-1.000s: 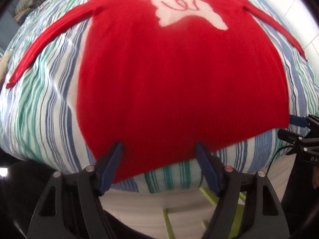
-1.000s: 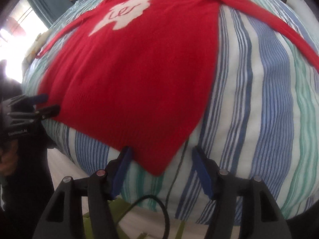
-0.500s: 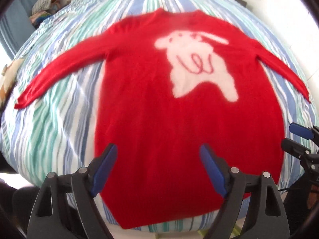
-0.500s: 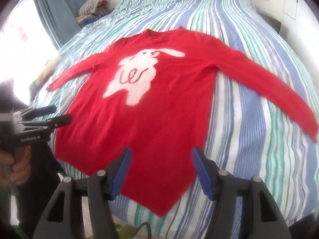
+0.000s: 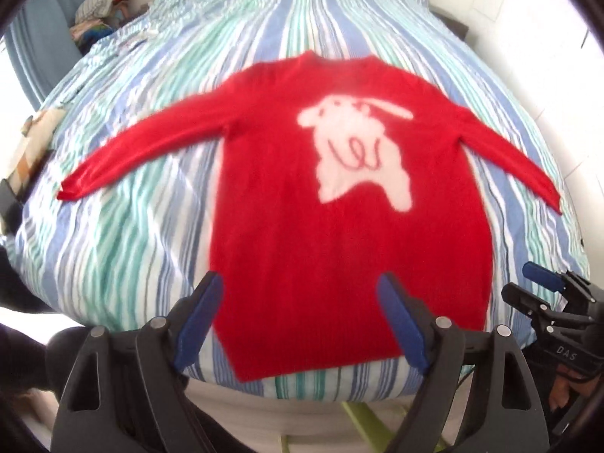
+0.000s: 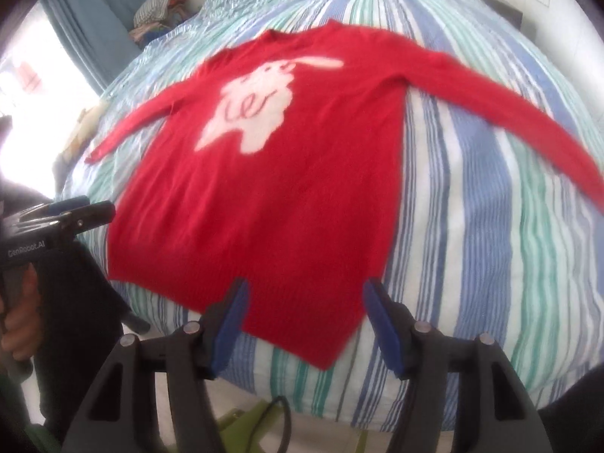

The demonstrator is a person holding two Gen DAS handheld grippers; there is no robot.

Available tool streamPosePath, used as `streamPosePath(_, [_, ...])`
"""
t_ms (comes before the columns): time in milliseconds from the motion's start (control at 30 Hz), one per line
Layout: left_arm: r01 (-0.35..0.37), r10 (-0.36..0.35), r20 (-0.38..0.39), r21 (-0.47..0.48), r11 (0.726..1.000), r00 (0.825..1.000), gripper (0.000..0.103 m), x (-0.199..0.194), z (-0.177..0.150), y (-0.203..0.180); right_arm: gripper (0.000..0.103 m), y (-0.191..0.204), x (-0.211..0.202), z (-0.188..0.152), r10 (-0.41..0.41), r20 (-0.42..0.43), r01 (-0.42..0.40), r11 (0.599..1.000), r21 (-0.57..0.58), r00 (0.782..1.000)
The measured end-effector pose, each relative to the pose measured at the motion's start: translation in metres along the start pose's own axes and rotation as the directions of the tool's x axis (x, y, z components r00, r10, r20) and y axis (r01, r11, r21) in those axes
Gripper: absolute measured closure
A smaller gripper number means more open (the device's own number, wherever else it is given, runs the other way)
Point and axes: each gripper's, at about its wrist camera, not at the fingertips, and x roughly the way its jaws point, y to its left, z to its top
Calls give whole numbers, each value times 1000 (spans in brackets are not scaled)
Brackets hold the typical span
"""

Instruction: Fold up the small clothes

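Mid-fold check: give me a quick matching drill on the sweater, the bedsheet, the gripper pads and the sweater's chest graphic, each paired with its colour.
Things:
1. red sweater
2. bedsheet
3. left gripper finger pads
4. animal graphic on the sweater's chest

Colours:
A. white with a red squiggle
B. solid blue
C. red
D. blue, green and white stripes

Pairs: 1-C, 2-D, 3-B, 4-A

Bright daylight, motion-blurred throughout, fisheye bending and dark corners.
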Motion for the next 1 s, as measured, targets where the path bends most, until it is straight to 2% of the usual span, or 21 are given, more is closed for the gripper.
streamPosePath(133, [-43,43,77,4,999,996,8,-22,17,2,41,10,-32,26,-17,105,21,999,-45,994])
streamPosePath(267, [-74,75,75,-13,997,994,8,-16,23,2,39,15,-46,37,-14,161,23,998,-54,987])
streamPosePath(400, [-85,87,63,-27,996,994,8,-7,23,0,39,13,-44,37,2,157,3,999,-32,988])
streamPosePath(633, [-136,137,89,-10,991,987,8,-8,26,-10,39,13,-47,32,3,153,3,999,-39,988])
streamPosePath(867, [-149,148,106,-2,989,983,8,-6,32,-17,39,13,-51,37,-6,172,13,999,-43,985])
streamPosePath(1000, [-131,133,94,-30,991,987,8,3,30,-12,39,13,-48,39,-7,176,15,999,-45,984])
